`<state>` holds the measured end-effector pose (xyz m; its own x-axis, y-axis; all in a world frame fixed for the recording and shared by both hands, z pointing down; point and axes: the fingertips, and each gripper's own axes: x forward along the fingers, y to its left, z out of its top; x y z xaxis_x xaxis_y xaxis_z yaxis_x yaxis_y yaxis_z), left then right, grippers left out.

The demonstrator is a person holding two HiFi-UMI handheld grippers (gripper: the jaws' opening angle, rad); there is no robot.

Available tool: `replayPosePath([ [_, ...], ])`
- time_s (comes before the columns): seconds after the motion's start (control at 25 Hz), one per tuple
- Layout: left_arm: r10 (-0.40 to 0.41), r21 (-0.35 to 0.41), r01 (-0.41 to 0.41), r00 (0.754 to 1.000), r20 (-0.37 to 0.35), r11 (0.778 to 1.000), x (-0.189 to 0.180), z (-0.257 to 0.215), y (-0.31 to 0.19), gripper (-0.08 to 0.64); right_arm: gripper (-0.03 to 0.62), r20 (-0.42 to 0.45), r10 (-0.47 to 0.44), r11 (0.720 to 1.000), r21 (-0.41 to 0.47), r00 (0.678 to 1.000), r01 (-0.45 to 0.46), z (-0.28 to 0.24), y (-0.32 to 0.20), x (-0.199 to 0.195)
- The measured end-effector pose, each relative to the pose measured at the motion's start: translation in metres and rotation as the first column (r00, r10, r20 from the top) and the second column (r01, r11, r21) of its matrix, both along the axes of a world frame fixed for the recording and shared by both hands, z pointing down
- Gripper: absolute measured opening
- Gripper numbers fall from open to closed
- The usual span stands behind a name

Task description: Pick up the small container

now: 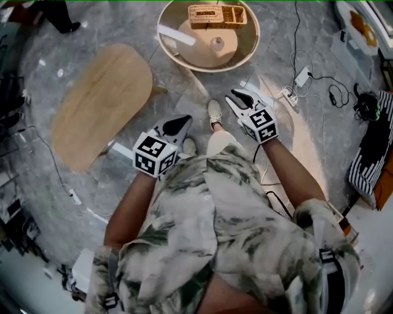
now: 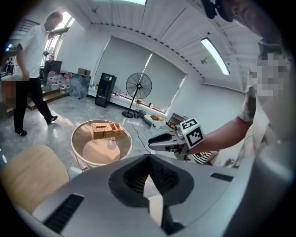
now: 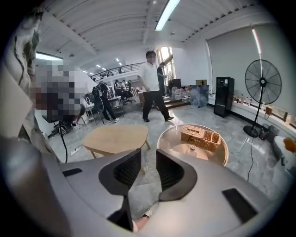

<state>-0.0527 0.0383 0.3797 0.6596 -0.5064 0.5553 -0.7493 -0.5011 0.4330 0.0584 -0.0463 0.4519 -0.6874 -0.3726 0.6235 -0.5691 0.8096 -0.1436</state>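
Observation:
The small container (image 1: pixel 217 43), a pale little bottle with a cap, stands on a beige mat on the round glass table (image 1: pixel 254 44), just in front of a wicker basket (image 1: pixel 216 15). It also shows in the left gripper view (image 2: pixel 111 144) and the right gripper view (image 3: pixel 193 148). Both grippers hang in the air in front of the person's body, well short of the table. My left gripper (image 1: pixel 178 125) has its jaws together, with nothing in them (image 2: pixel 149 159). My right gripper (image 1: pixel 238 100) stands open with a clear gap and nothing between its jaws (image 3: pixel 148 159).
A low wooden table (image 1: pixel 101 101) stands left of the round one. Cables and a power strip (image 1: pixel 301 76) lie on the marble floor at the right. A standing fan (image 3: pixel 262 83) is beyond the table. A person (image 3: pixel 152 88) walks in the background.

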Motion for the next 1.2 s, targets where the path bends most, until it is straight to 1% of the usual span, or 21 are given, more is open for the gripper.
replayPosePath([
  [0.28, -0.048, -0.064, 0.048, 0.999, 0.008, 0.997, 0.021, 0.034, -0.086, 0.021, 0.141, -0.031, -0.035, 0.999, -0.026, 0.999, 0.035, 0.076, -0.111, 0.011],
  [0.48, -0.068, -0.089, 0.068, 0.998, 0.004, 0.994, 0.031, 0.062, -0.136, 0.021, 0.143, -0.059, -0.032, 0.999, -0.036, 0.998, 0.030, 0.135, -0.182, 0.013],
  [0.68, -0.087, -0.104, 0.089, 0.996, 0.021, 0.991, 0.032, 0.092, -0.164, 0.021, 0.155, -0.087, -0.015, 0.999, -0.051, 0.996, 0.011, 0.192, -0.231, 0.013],
  [0.76, -0.106, -0.103, 0.109, 0.994, 0.034, 0.989, 0.027, 0.101, -0.176, 0.021, 0.161, -0.098, -0.008, 0.998, -0.061, 0.995, 0.002, 0.214, -0.247, 0.013],
  [0.96, -0.148, -0.120, 0.152, 0.988, 0.040, 0.981, 0.016, 0.122, -0.198, 0.021, 0.177, -0.126, -0.014, 0.998, -0.067, 0.992, 0.005, 0.259, -0.284, 0.004],
  [1.2, -0.173, -0.155, 0.176, 0.984, 0.033, 0.972, 0.019, 0.148, -0.208, 0.021, 0.201, -0.119, 0.006, 0.998, -0.056, 0.993, -0.013, 0.302, -0.323, -0.011],
])
